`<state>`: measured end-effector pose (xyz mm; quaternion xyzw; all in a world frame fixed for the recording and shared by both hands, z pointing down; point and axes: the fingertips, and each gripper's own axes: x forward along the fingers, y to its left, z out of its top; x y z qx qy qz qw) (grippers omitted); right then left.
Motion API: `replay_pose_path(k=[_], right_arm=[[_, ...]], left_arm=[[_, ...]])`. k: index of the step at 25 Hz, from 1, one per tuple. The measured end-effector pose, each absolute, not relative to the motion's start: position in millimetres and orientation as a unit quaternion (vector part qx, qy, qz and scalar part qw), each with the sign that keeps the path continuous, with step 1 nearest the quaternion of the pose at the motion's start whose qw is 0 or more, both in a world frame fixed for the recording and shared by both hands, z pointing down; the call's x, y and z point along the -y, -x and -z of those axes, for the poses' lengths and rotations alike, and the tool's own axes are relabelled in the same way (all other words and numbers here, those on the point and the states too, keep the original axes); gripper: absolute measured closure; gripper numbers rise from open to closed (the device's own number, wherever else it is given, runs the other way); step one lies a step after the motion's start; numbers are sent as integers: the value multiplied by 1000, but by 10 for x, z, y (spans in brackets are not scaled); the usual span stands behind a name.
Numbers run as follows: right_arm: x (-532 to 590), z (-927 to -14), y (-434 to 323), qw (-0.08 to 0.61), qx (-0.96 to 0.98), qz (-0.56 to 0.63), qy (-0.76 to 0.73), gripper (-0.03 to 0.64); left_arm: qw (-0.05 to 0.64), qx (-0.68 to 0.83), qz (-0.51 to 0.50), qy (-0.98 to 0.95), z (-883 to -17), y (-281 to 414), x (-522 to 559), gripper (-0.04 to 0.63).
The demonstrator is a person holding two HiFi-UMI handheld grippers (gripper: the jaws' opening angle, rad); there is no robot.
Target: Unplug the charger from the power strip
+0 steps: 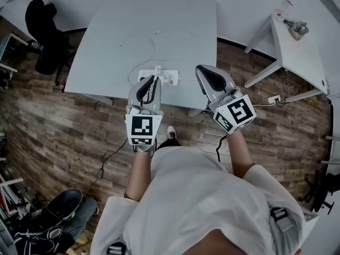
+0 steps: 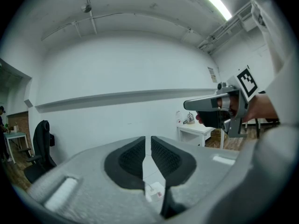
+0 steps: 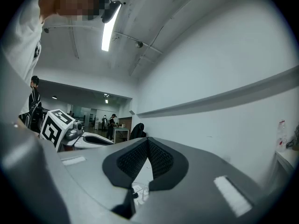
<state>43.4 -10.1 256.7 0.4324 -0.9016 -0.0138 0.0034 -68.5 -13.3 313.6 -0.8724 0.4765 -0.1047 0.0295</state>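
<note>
A white power strip [image 1: 166, 78] lies near the front edge of the pale grey table [image 1: 106, 62]. A white charger [image 1: 158, 71] is plugged into it, and its thin cable [image 1: 154, 42] loops back across the tabletop. My left gripper [image 1: 153, 80] hovers over the strip's front edge, its jaws a narrow slit apart with nothing between them [image 2: 147, 143]. Part of the strip [image 2: 156, 190] shows below them. My right gripper [image 1: 201, 70] hangs at the table's front edge, right of the strip, with its pads meeting at the tips [image 3: 147, 143] and nothing held.
A black office chair [image 1: 48, 36] stands at the table's left. A white side table [image 1: 297, 52] with small items is at the right, with a second socket strip [image 1: 273, 99] on the wooden floor beneath. Dark bags [image 1: 53, 217] lie at the lower left.
</note>
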Motion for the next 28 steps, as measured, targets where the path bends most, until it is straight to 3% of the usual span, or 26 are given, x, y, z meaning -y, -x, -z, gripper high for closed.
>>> replay_pose_path(k=[28], right_arm=[[846, -3970, -196, 106, 906, -94, -398, 615]], left_arm=[[-85, -450, 187, 869, -4362, 519, 741, 535]])
